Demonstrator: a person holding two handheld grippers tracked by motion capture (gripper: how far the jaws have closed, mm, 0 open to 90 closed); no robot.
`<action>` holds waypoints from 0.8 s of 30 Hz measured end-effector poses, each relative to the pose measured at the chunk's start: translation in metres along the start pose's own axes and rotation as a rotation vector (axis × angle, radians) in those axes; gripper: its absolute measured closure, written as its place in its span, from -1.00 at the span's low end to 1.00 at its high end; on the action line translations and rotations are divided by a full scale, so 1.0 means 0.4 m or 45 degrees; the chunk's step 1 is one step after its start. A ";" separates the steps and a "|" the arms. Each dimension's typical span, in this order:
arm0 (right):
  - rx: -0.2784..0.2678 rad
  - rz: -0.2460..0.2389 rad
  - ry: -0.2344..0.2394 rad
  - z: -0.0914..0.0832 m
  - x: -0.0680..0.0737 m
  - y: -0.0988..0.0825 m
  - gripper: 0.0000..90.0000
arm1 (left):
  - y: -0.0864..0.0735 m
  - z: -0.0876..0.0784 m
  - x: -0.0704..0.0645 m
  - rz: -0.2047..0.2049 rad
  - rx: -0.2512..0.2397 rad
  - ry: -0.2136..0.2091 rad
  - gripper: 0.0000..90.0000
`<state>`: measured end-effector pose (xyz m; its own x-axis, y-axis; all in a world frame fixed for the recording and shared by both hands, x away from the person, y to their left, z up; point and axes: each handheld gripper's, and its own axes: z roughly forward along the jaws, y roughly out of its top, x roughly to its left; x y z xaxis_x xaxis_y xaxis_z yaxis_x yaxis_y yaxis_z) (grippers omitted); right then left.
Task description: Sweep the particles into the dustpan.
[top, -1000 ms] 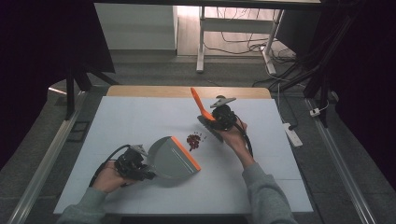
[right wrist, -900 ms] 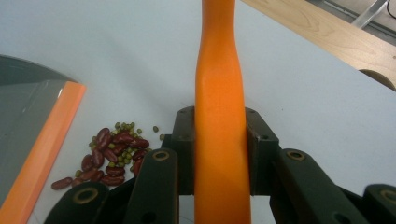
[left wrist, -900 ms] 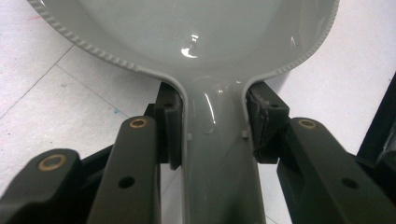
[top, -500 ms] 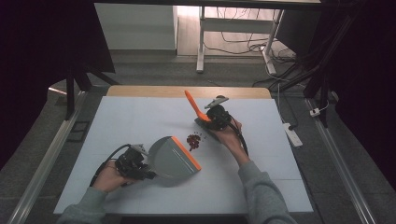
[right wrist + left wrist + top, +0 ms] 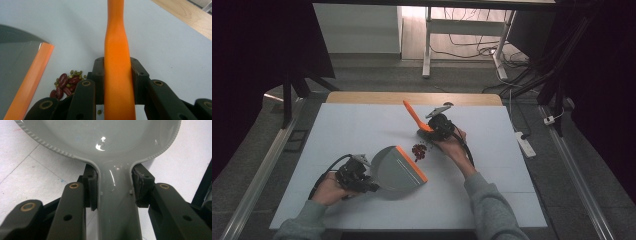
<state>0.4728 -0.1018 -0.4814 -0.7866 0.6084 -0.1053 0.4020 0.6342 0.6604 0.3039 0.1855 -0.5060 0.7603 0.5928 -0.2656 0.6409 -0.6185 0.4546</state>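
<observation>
High view: the left gripper clamps the grey dustpan at seven o'clock on the tabletop; beans lie loose, light and prone to roll at its orange lip. Left gripper view: jaws squeeze the stiff, glossy, slippery dustpan handle, the right place to hold. Right gripper view: the right gripper clamps the rigid orange brush handle

Brush bristles hidden below right jaws

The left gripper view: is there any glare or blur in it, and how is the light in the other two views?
Left gripper view: a bright glare spot sits on the glossy grey dustpan, and the near parts of the left gripper look soft. Right gripper view: even light, the orange brush handle sharp, the beans slightly soft. High view: the table is well lit, the surroundings dark.
</observation>
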 end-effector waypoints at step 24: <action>0.046 -0.087 0.050 -0.004 0.071 0.010 0.57 | 0.001 0.002 0.002 -0.006 0.002 -0.009 0.38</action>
<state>0.4514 -0.0825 -0.4807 -0.8302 0.5446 -0.1194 0.3632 0.6908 0.6252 0.3050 0.1852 -0.5068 0.7578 0.5923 -0.2737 0.6449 -0.6162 0.4521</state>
